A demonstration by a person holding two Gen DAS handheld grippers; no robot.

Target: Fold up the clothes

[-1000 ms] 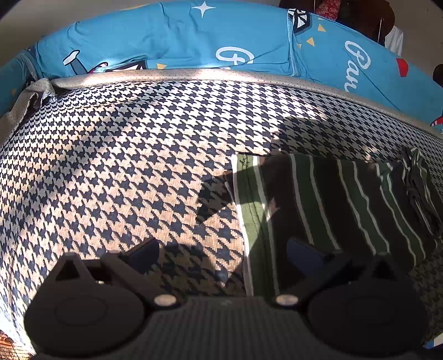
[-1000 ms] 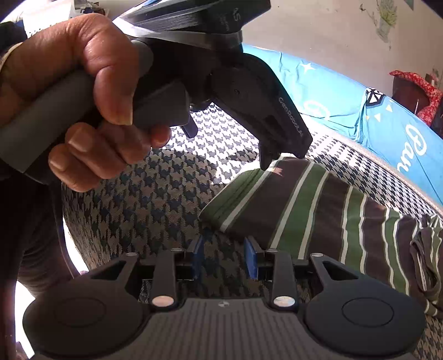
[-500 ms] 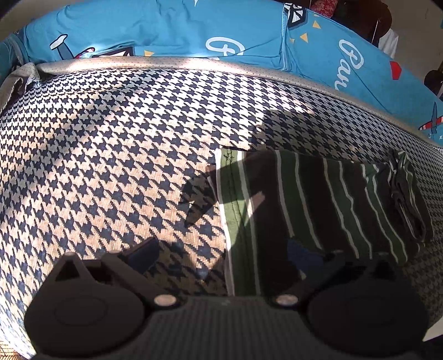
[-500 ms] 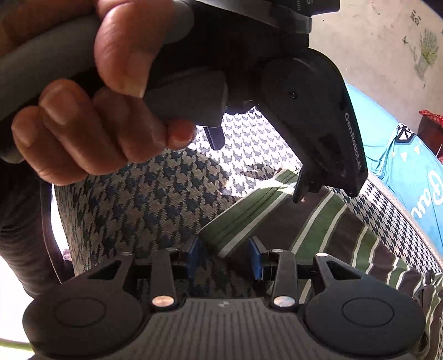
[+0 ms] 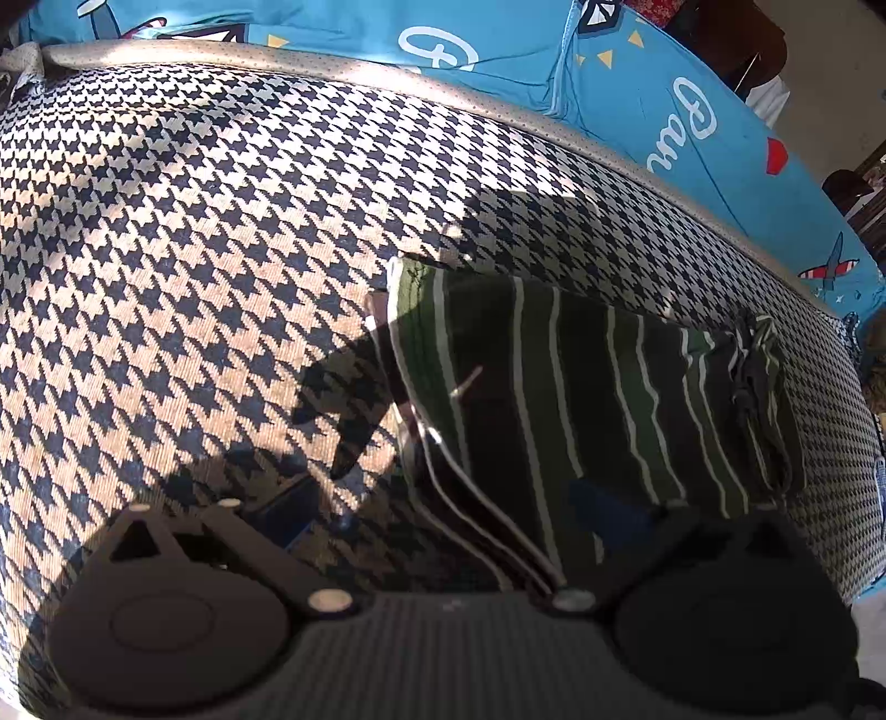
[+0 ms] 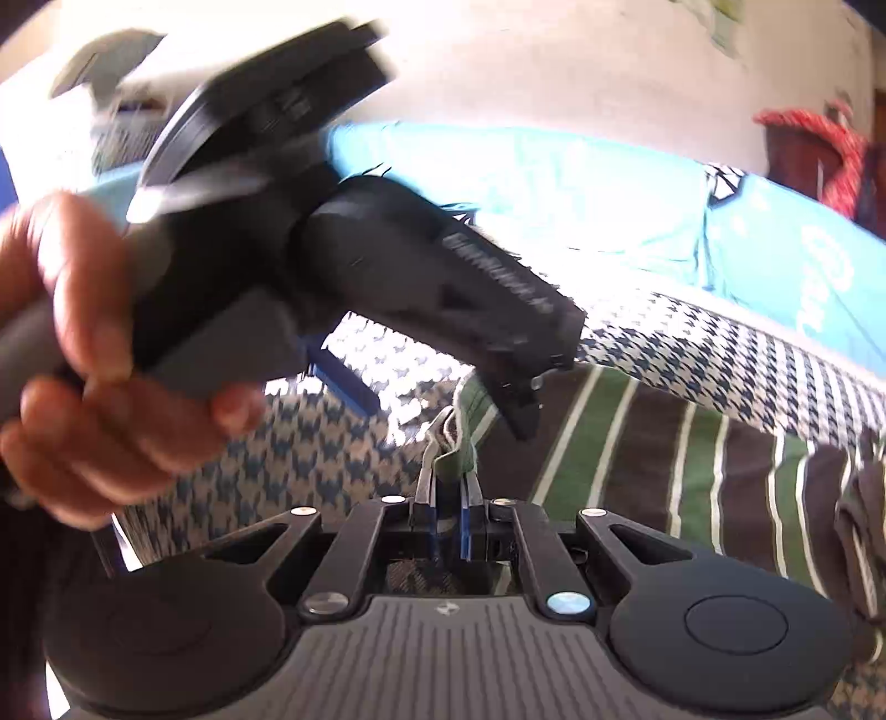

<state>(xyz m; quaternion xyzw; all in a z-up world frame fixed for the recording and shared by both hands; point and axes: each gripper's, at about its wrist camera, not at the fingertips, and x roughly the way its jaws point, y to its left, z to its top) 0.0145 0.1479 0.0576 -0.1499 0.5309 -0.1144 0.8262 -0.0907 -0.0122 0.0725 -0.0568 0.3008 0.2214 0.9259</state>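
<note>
A green and brown striped garment [image 5: 581, 399] lies folded on the houndstooth bed cover [image 5: 194, 249]. In the left wrist view my left gripper [image 5: 443, 509] hangs open over its near left corner, blue pads wide apart, one pad [image 5: 609, 509] above the cloth. In the right wrist view my right gripper [image 6: 448, 515] is shut on the garment's near corner [image 6: 459, 437], which bunches up between the blue pads. The striped garment [image 6: 692, 459] stretches to the right. A hand [image 6: 94, 354] holds the blurred left gripper [image 6: 432, 266] just above that corner.
Blue printed bedding [image 5: 498, 50] runs along the far edge of the bed, behind a grey piping seam [image 5: 332, 66]. A red cloth [image 6: 819, 144] hangs at the far right by a pale wall [image 6: 554, 61]. Bunched fabric [image 5: 758, 387] sits at the garment's right end.
My right gripper has closed on the garment's near corner and lifted it slightly. The left gripper has swung right and lower over the cloth, still open.
</note>
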